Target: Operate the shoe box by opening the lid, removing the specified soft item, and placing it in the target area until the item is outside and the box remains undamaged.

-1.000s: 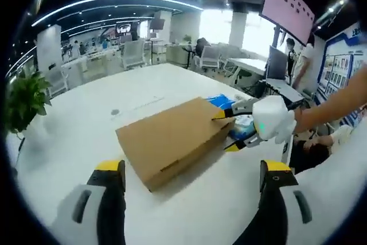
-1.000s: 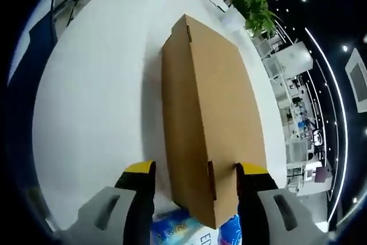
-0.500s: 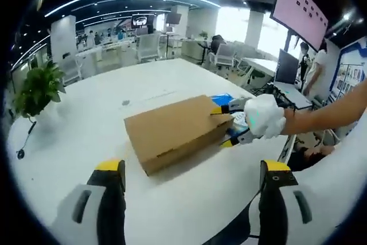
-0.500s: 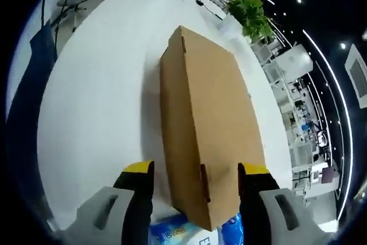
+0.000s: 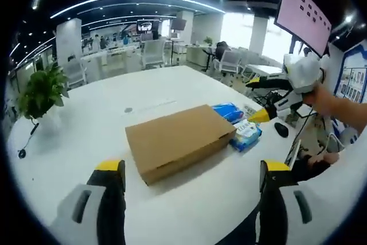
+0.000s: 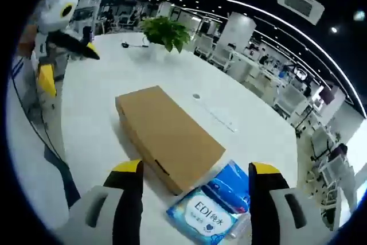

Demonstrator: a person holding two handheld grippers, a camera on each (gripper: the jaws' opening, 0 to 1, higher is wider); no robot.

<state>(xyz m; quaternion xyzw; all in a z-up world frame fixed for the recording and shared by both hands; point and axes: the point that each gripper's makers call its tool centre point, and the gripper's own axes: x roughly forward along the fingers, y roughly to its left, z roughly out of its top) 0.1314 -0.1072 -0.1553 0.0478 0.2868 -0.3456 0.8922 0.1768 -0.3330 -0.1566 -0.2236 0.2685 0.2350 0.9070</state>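
Two claws of mine hover spread and empty. My shoe box (image 5: 179, 140), lid shut, lies on the white table (image 5: 80, 136), long axis slanting across my left gripper (image 5: 192, 199); my right gripper (image 6: 195, 199) looks nearer, beside tissue packs (image 6: 215, 207).

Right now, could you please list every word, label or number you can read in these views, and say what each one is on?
"EDI" with Chinese characters I read as "纯水": on the blue wipes pack beside the cardboard box.
Small print lower on that pack: too blurred to read.
Dark marks on the pink wall screen: too small to read.
Posters on the blue-framed board: too small to read.
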